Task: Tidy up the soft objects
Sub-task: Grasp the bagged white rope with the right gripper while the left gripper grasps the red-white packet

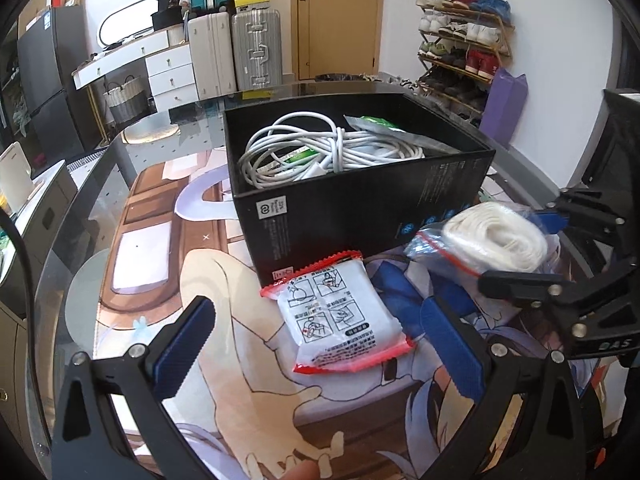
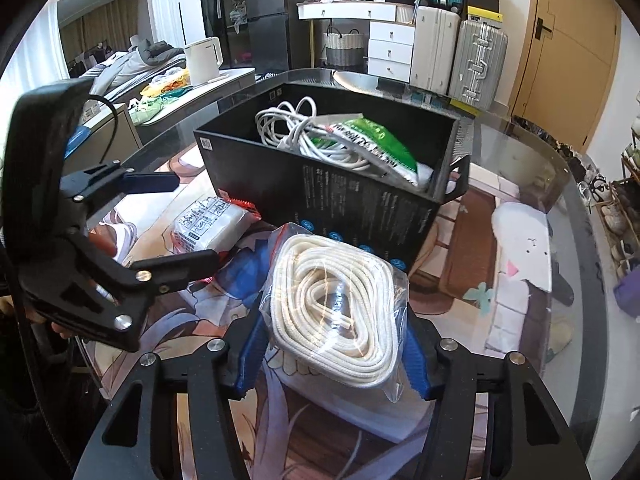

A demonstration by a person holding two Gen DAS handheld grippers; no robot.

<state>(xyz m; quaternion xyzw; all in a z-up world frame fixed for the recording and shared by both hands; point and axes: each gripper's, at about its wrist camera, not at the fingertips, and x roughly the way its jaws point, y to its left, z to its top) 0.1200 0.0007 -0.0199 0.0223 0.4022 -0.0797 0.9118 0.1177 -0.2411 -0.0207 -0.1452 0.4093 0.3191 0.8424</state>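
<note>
Glass tops the desk [image 1: 100,184] over a cartoon-printed mat [image 1: 224,280]; beyond the black box [image 1: 360,208] stand suitcases [image 1: 252,52] and a shoe rack [image 1: 464,48]. Right gripper [image 2: 332,344] fingers pinch the bagged white rope [image 2: 336,312]; left gripper [image 1: 320,344] fingers are spread.

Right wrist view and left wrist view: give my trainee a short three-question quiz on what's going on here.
1. True or false: the right gripper is shut on the bagged rope.
2. What already lies in the black box? A) white cable and a green packet B) shoes C) nothing
3. Fill in: the white packet with red edges lies on the table in front of the ____, between the open fingers of the left gripper.

Key: 1 true. 2 A: the white cable and green packet. 3 box.
</note>
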